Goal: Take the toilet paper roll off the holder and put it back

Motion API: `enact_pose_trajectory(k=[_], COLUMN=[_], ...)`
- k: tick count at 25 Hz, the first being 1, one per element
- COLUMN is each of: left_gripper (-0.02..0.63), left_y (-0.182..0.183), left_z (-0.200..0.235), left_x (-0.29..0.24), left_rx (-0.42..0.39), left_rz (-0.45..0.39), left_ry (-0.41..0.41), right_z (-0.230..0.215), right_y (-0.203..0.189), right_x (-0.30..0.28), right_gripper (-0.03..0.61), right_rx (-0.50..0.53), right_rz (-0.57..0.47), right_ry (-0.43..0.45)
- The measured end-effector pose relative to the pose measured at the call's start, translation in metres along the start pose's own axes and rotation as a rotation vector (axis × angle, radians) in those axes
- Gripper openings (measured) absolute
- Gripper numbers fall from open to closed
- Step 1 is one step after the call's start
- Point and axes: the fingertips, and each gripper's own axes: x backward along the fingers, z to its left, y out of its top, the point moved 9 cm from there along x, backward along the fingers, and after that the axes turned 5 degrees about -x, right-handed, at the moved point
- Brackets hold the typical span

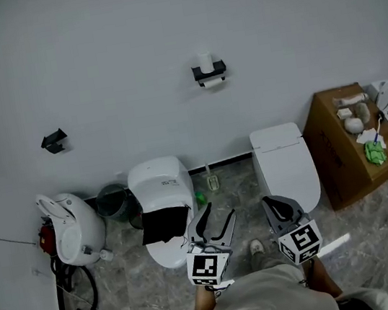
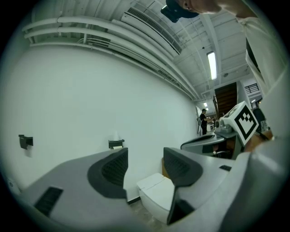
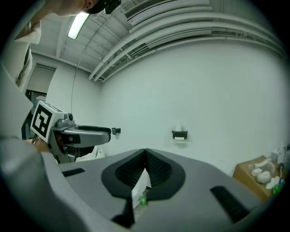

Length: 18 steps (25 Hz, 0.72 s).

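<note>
A black holder (image 1: 209, 74) is fixed high on the white wall, with a white toilet paper roll (image 1: 205, 61) standing upright on top of it. Both also show small and far off in the gripper views: the holder (image 2: 116, 144) and roll (image 2: 116, 137) past the left jaws, and the holder (image 3: 180, 134) and roll (image 3: 179, 127) past the right jaws. My left gripper (image 1: 217, 216) is held low, far below the holder, open with nothing between its jaws. My right gripper (image 1: 279, 206) hangs beside it, shut and empty.
Two white toilets (image 1: 162, 207) (image 1: 285, 165) stand against the wall below. A cardboard box (image 1: 339, 146) with small items on it is at the right. A second black wall bracket (image 1: 54, 141) is at the left, above a white appliance (image 1: 74, 228) and a bin (image 1: 114, 202).
</note>
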Motion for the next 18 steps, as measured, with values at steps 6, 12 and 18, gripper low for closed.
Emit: enact_pose_trajectory(k=[6, 12, 18], left_gripper=[0.253, 0.253, 0.253], left_y=[0.003, 0.006, 0.011], left_z=[0.016, 0.021, 0.024], left_x=[-0.040, -0.081, -0.119], left_rx=[0.008, -0.002, -0.020], left_rz=[0.016, 0.039, 0.066], left_ry=[0.028, 0.054, 0.078], right_z=[-0.034, -0.070, -0.108], right_y=[0.013, 0.019, 0.026], right_x=[-0.033, -0.059, -0.082], right_gripper=[-0.003, -0.004, -0.003], right_rx=[-0.001, -0.016, -0.028], right_rz=[0.004, 0.004, 0.005], right_ry=[0.024, 0.057, 0.084])
